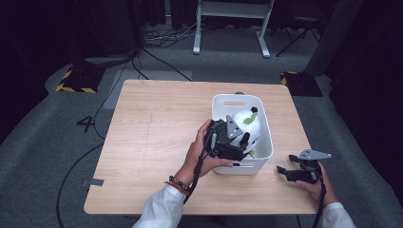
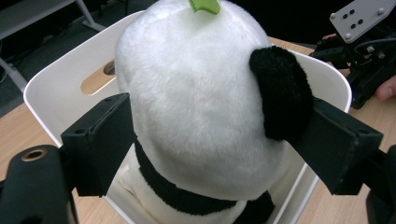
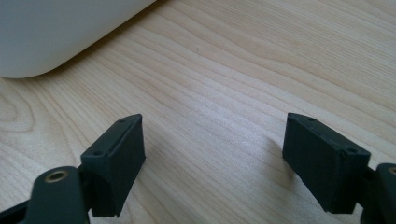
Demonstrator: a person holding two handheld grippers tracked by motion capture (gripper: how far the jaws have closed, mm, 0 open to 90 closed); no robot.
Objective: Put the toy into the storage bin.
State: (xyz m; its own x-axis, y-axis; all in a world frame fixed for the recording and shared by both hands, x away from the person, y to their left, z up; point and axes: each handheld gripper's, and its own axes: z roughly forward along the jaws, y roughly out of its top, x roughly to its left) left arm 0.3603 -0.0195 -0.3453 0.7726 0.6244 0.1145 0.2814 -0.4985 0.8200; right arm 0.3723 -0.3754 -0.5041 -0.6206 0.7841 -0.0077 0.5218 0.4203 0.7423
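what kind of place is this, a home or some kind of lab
Most likely a lab or recording studio, not a home: a lone wooden table on grey carpet, dark curtains around it, loose cables on the floor, and hazard-striped stand bases.

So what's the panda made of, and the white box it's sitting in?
The panda looks like soft plush fabric: its white head and black ear are fuzzy and matte. The white box looks like smooth hard plastic, judging by its thin, rounded, even walls and cut-out handle, with a slight sheen. The table shows pale wood grain, maybe a laminate.

Plush panda (image 1: 248,124) in bin (image 1: 266,124) on table (image 1: 157,137).
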